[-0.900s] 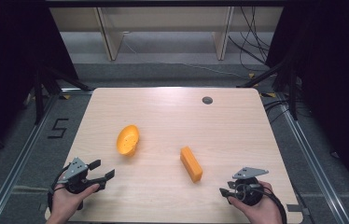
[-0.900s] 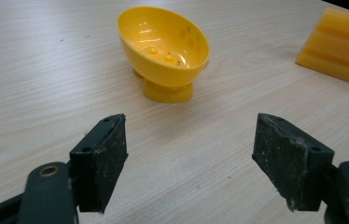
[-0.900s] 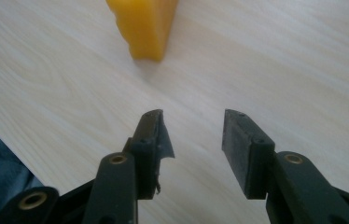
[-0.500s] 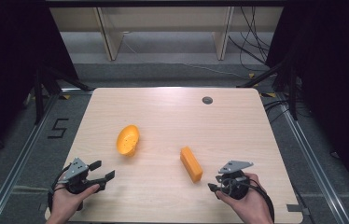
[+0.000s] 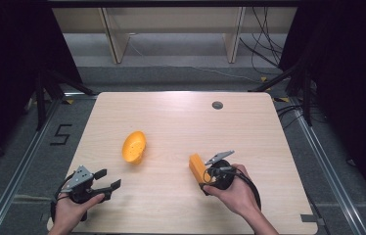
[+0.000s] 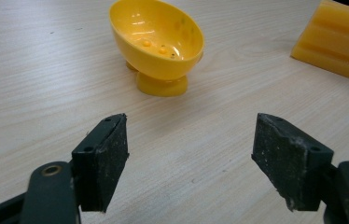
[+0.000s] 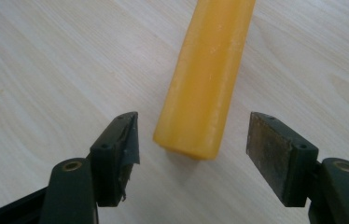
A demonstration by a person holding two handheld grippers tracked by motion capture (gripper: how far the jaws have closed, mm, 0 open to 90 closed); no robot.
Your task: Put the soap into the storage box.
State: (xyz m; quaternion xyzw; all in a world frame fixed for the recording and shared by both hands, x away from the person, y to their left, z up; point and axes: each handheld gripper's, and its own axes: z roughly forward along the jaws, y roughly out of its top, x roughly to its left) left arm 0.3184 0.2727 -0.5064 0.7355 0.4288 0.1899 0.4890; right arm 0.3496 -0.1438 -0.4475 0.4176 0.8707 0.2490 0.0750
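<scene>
Desk [image 5: 171,117], light wood — two items. Yellow footed bowl [image 5: 134,146], tipped on its side, left of centre; orange block [image 5: 196,167], lying flat, right of centre. Right gripper [image 5: 215,172] has moved in from the near right edge since the earlier frames and now sits at the block's near end, jaws wide, the block between them but untouched — likely a pickup approach. Left gripper [image 5: 103,182] parked near-left, jaws wide, empty.
</scene>
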